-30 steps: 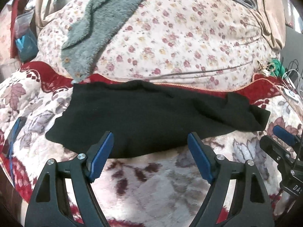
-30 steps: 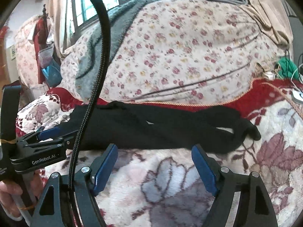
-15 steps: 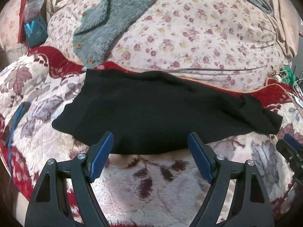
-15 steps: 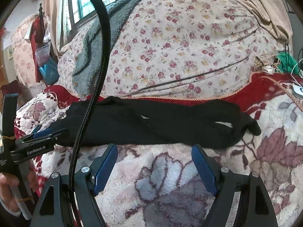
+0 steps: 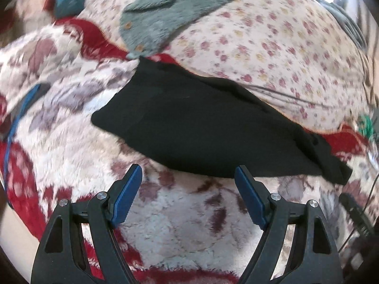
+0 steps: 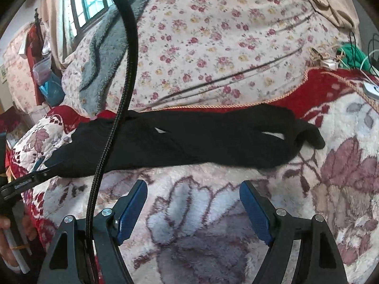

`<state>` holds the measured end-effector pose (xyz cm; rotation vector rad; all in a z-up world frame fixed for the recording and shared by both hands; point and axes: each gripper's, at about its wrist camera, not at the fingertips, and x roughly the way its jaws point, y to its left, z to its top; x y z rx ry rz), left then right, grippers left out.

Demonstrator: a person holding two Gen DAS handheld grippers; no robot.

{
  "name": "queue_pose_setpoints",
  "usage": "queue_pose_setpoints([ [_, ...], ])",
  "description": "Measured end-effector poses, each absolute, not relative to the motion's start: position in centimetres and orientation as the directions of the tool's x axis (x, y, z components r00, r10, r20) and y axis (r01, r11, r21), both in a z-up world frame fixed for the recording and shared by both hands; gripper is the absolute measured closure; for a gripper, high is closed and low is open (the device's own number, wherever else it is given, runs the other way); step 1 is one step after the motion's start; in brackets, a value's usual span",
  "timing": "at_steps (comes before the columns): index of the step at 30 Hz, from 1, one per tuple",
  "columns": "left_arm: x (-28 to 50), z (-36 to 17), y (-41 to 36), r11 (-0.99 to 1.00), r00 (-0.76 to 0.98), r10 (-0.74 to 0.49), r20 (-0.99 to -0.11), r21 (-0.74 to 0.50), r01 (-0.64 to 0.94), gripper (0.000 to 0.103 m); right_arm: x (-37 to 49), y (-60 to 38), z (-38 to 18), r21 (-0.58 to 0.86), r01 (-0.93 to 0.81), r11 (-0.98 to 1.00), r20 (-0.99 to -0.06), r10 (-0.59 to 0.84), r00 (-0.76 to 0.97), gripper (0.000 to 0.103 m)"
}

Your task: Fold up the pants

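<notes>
Black pants (image 5: 201,127) lie flat across a fluffy red-and-white floral blanket (image 5: 184,224), folded lengthwise, waist end at the left, leg ends at the right. They also show in the right wrist view (image 6: 189,142), with the leg ends slightly twisted at the right. My left gripper (image 5: 189,177) is open and empty, just short of the pants' near edge. My right gripper (image 6: 193,191) is open and empty, a little short of the near edge. The left gripper's tip (image 6: 35,177) shows at the left of the right wrist view, by the waist end.
A large floral-covered mound (image 6: 225,35) rises behind the pants, with a grey-green fleece garment (image 5: 170,11) draped on it. A black cable (image 6: 123,71) hangs across the right wrist view. Cords, a charger and a green item (image 6: 353,54) lie at the far right.
The left gripper has swung left and tilted, so the pants now run diagonally in its view. The right gripper drew back slightly. Both stay open and empty.
</notes>
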<state>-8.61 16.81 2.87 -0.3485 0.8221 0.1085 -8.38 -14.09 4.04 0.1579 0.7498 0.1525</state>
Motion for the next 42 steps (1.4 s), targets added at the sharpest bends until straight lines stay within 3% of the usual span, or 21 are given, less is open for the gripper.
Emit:
queue_pose_setpoints([
  [5, -7.3, 1.7, 17.2, 0.919, 0.635, -0.069, -0.769, -0.296, -0.259, 0.022, -7.9, -15.1, 3.3, 0.243, -0.057, 0.968, -0.683, 0.213, 0.699, 0.024],
  [11, -5.9, 1.8, 16.4, 0.924, 0.65, -0.041, -0.759, -0.276, -0.264, 0.021, -8.0, -16.5, 3.2, 0.23, -0.02, 0.973, -0.687, 0.177, 0.705, 0.024],
  [22, -1.6, 1.9, 15.8, 0.936, 0.643, -0.068, -0.763, -0.272, -0.223, 0.021, -6.1, -19.8, 1.7, 0.347, 0.058, 0.936, -0.707, 0.22, 0.672, 0.024],
  [27, -1.6, 1.7, 15.6, 0.943, 0.648, -0.066, -0.759, -0.26, -0.209, 0.021, -3.0, -21.4, 1.6, 0.334, 0.103, 0.937, -0.754, 0.2, 0.626, 0.024],
  [30, -1.6, 1.6, 15.4, 0.946, 0.651, -0.057, -0.757, -0.25, -0.208, 0.021, -0.5, -22.4, 2.8, 0.437, 0.066, 0.897, -0.71, 0.299, 0.637, 0.024],
  [34, -1.6, 1.6, 15.3, 0.952, 0.652, -0.049, -0.756, -0.233, -0.199, 0.021, 3.1, -23.5, 4.8, 0.465, 0.04, 0.885, -0.646, 0.308, 0.698, 0.024],
  [42, -1.6, 1.5, 15.4, 0.954, 0.651, -0.049, -0.758, -0.228, -0.195, 0.021, 3.4, -25.8, 5.0, 0.424, 0.106, 0.9, -0.684, 0.241, 0.689, 0.024],
])
